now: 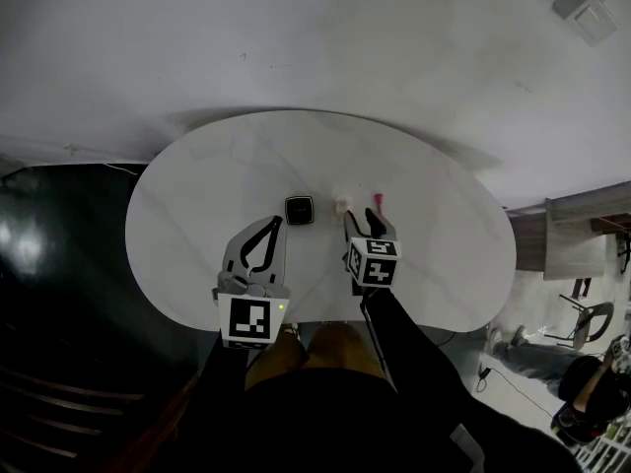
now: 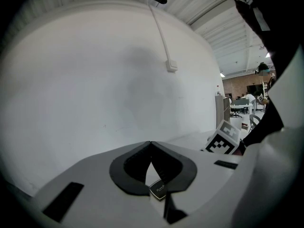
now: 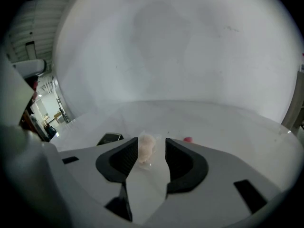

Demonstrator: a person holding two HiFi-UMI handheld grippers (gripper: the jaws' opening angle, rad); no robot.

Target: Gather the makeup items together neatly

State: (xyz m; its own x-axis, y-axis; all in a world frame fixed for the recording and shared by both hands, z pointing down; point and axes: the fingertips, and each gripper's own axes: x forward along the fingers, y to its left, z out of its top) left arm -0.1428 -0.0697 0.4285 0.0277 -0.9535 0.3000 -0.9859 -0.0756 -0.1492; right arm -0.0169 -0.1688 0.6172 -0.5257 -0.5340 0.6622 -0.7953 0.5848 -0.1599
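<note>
Pale puff (image 3: 146,148) in a clear wrapper sits on the white table (image 1: 424,190), right between the jaws of the right gripper (image 3: 152,144). The jaws stand apart and are not clamped on it. The puff looks to be against the left pad, with a clear gap to the right pad. In the right gripper view its long axis runs roughly along the jaws, pointing away from the gripper, but it's too small in the head view to confirm. From the head view the puff (image 1: 340,205) is mid-table, toward the near edge, just ahead of the right gripper (image 1: 361,220). Pink item (image 1: 379,201) is just to its right, apart from it. It looks slightly elongated, pointing away from the person, and I can't tell what kind of item it is. In the right gripper view only its tip (image 3: 188,139) shows over the right jaw. Black compact (image 1: 299,210) is left of the puff and apart from it. It is square and lies flat, with its edges roughly square to the near table edge. The three form a loose left-to-right row, none touching. Left gripper (image 1: 275,222) is near the compact, with its tip just short of the compact's left side. Its jaws are closed tip to tip (image 2: 150,143) with nothing between them, and the compact (image 2: 159,190) shows through the gap below the tips.
</note>
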